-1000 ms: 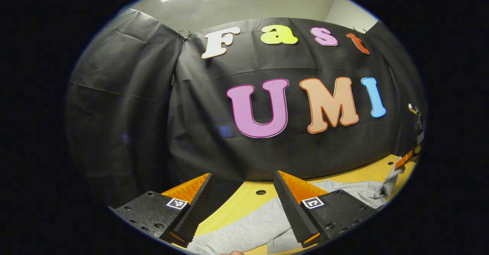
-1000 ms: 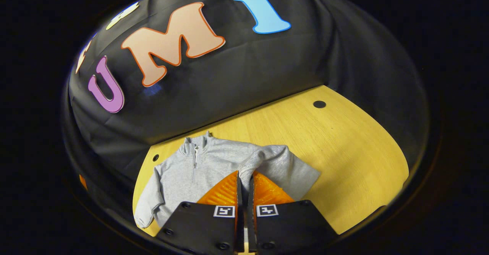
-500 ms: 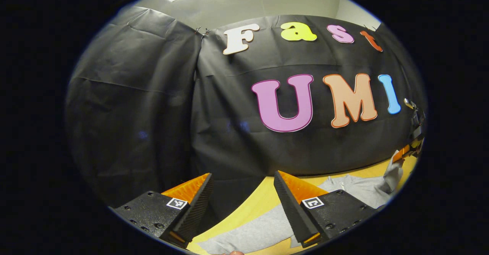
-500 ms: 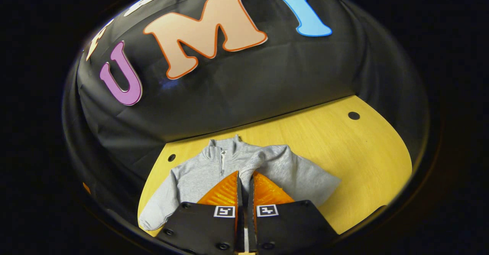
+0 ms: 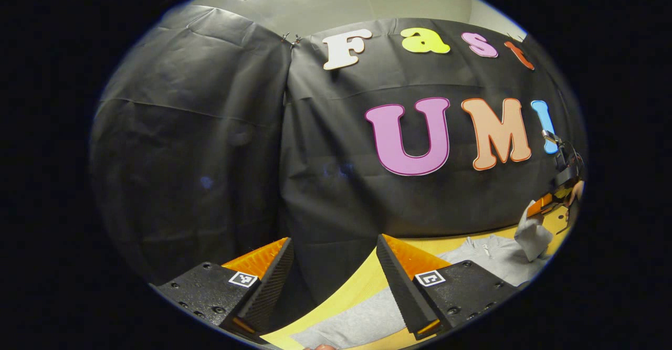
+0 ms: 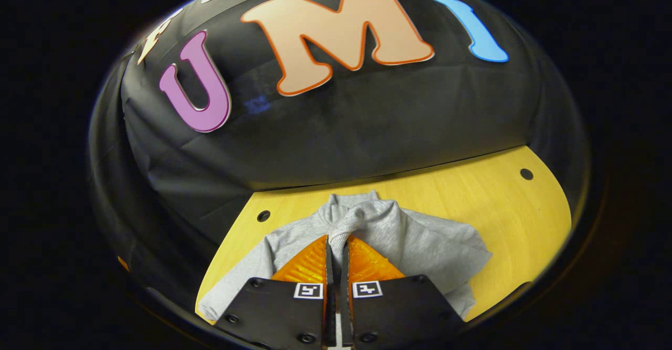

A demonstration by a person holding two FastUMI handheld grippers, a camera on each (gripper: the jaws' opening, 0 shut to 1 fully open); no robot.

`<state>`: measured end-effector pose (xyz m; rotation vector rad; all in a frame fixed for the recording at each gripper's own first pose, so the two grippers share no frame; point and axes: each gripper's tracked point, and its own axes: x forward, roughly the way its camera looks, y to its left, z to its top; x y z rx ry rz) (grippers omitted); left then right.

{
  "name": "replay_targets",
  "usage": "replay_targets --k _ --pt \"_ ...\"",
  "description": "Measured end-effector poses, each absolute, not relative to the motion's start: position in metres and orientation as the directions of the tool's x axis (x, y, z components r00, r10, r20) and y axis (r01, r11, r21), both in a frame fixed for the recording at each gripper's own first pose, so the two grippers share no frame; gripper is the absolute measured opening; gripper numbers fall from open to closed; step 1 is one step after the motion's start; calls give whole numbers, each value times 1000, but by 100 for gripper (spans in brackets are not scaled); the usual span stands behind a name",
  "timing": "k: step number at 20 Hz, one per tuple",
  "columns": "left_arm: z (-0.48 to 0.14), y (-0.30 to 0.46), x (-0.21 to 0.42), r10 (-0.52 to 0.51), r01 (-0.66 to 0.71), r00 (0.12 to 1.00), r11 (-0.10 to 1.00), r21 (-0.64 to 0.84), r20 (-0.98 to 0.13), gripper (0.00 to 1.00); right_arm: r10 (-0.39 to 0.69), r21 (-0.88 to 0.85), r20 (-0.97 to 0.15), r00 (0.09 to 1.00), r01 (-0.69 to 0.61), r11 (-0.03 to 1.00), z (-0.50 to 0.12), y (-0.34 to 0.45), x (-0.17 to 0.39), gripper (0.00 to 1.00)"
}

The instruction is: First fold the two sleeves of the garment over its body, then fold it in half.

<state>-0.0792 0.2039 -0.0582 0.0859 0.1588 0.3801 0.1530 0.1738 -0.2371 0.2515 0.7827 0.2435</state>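
Observation:
A grey zip-neck sweatshirt (image 6: 415,242) lies on the yellow wooden table (image 6: 504,203). My right gripper (image 6: 336,242) is shut on the cuff of one sleeve (image 6: 349,223), which it holds up over the garment's body near the collar. In the left gripper view, my left gripper (image 5: 333,245) stands open with nothing between its fingers, above the table's left end. The other sleeve (image 5: 357,321) lies flat below it. Far right in that view, the right gripper (image 5: 543,205) holds the raised grey sleeve (image 5: 531,229).
The black cloth wall (image 6: 336,124) closes off the back of the table. Round holes (image 6: 526,173) dot the tabletop. Bare wood (image 6: 514,219) lies to the right of the sweatshirt.
The right gripper has carried the sleeve leftward across the sweatshirt's body, so the sleeve now covers the collar area. The left gripper has swung left and stayed open.

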Motion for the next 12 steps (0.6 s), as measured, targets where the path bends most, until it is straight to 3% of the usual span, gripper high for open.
replay_targets --k 12 --pt "-74 266 -125 482 -457 858 874 163 -179 93 407 313 -773 487 -266 912 -327 310 117 6"
